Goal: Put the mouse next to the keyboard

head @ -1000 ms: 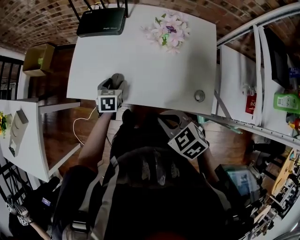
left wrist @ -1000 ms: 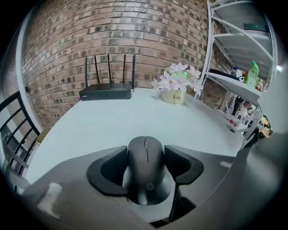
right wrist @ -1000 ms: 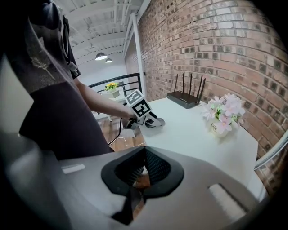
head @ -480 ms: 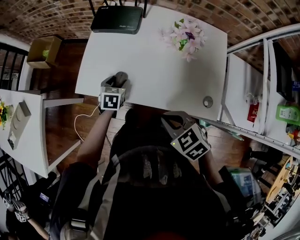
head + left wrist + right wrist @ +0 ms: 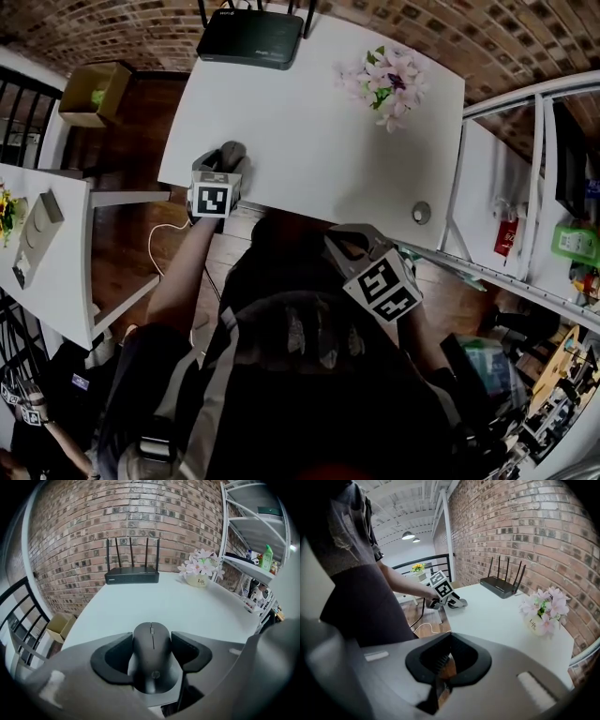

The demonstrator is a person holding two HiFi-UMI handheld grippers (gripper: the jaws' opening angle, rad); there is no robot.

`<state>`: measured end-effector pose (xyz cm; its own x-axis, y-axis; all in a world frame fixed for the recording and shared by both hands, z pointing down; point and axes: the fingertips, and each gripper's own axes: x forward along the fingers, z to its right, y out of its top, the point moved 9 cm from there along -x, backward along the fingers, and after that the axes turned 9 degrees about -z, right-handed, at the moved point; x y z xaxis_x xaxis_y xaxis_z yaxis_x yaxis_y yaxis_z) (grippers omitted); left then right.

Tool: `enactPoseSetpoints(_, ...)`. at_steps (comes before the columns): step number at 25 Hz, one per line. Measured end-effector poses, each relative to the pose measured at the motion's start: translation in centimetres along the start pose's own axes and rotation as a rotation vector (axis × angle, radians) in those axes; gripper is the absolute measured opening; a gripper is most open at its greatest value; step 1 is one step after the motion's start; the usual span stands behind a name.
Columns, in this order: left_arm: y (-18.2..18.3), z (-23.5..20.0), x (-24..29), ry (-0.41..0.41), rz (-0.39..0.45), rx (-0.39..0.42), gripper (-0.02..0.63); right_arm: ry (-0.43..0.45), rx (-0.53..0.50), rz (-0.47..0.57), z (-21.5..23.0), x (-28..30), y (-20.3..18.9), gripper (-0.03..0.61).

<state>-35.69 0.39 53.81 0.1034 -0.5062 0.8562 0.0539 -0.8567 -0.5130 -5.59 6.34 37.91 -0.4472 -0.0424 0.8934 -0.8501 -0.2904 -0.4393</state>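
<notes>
While left tool (image 5: 151, 640) grips mouse (image 5: 151, 660), router (image 5: 131, 576) (flowers (image 5: 199, 566)) ahead.

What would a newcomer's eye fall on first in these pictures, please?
The black mouse, held between the fingers of the left gripper at the near left edge of the white table. Beyond it, a black router with four antennas stands at the far edge, with pink flowers to its right.
</notes>
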Motion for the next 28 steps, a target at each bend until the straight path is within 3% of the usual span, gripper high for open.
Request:
enactPoseSetpoints(14,-0.8,-5.7,-0.8,0.058,0.020,-0.076,0.264,0.022,-0.038,0.001,-0.5,1.8,2.5,0.006)
enactPoseSetpoints(28,-0.4,-9.5,-1.4,0.076,0.025,-0.106,0.264,-0.007,0.011,0.008,-1.4,2.3,3.9,0.006)
